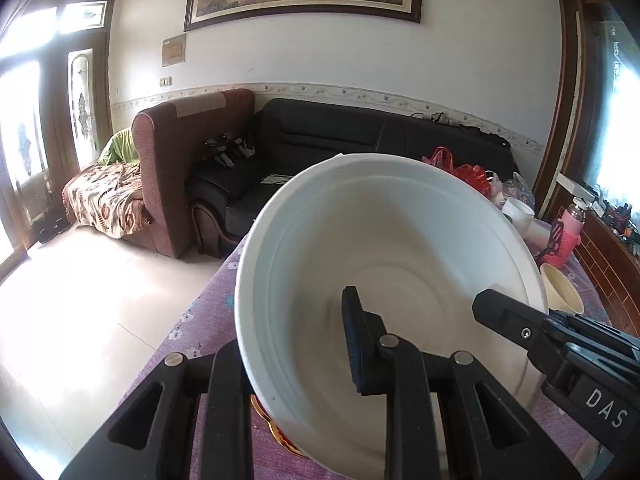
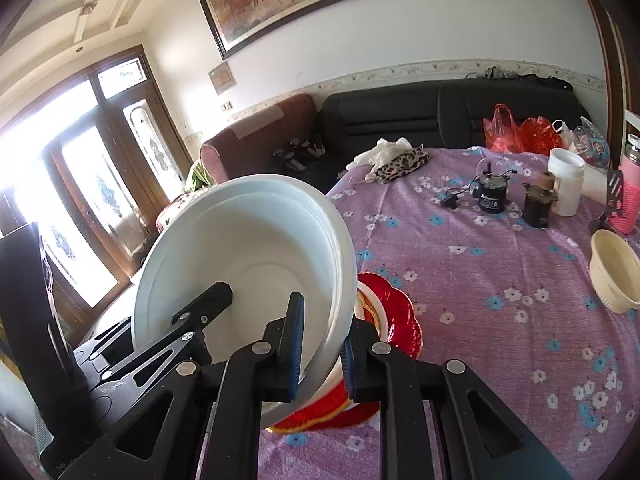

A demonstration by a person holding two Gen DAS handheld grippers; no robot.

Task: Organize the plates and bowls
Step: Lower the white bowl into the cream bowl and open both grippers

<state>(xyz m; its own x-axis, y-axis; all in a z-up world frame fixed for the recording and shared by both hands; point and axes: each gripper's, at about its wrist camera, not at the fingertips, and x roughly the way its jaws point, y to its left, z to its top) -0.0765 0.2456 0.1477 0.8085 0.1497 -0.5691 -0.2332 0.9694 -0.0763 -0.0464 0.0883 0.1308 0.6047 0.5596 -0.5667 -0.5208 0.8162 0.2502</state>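
Bowl rims sit pinched in both of my tools. My left tool clamps the near left wall of the white bowl, one finger inside the bowl and the other outside under the rim, its jaws pressed nearly together on the thin wall. My right tool grips the same white bowl on its opposite edge, blue-padded fingers either side of the wall, also squeezed close. In the right wrist view the rim looks doubled, so this may be two nested bowls, though I cannot tell for sure. The bowl is tilted, its mouth turned toward the cameras, held above the near edge of the desk, which carries a purple flowered cloth. Directly beneath the bowl lies a red plate with a scalloped rim, and something white with a gold band rests on it, mostly hidden by the bowl. A cream bowl stands well apart at the right side of the desk. Farther back stand a white jar, a pink bottle and two small dark devices. Beyond the desk sits a black sofa, with red plastic bags at the desk's far edge.
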